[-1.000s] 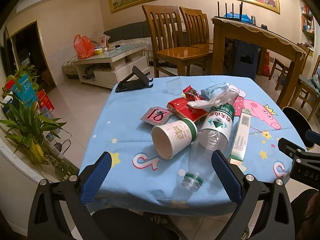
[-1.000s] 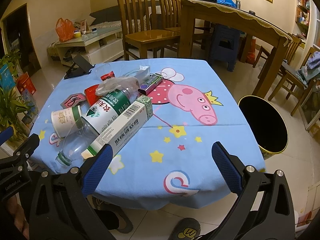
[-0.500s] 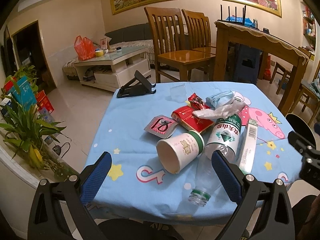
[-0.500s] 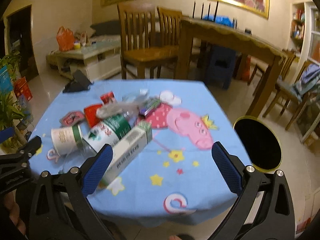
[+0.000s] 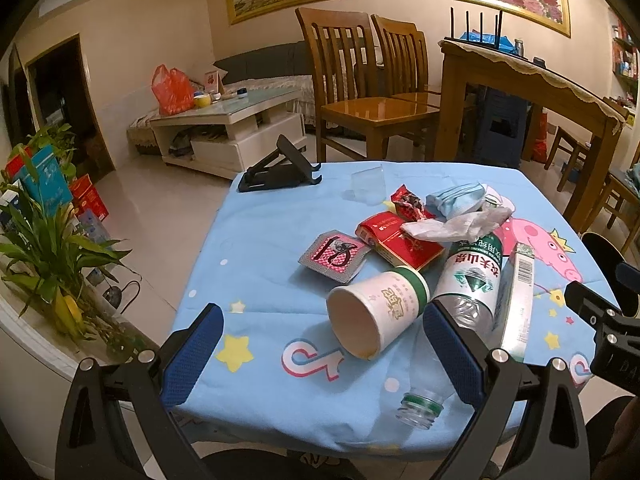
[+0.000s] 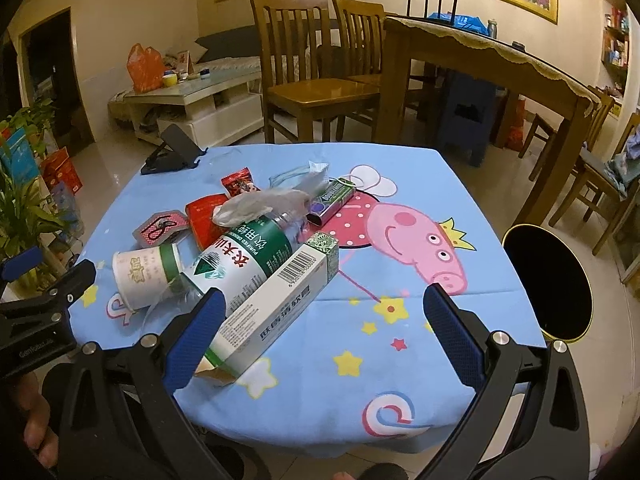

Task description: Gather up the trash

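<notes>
Left gripper (image 5: 322,354): being held wide apart, empty, above the near edge of the blue cartoon-print tablecloth (image 5: 256,248).
Right gripper (image 6: 324,326): being held spread, nothing grasped.
Trash: a white paper cup with a green band (image 5: 376,312), a clear plastic bottle with a green label (image 5: 468,280) and a long white-and-green carton (image 6: 276,312) are being left lying together mid-table.
Bin: a round black bin with a yellow rim (image 6: 548,280) is being kept on the floor beside the table's right.
</notes>
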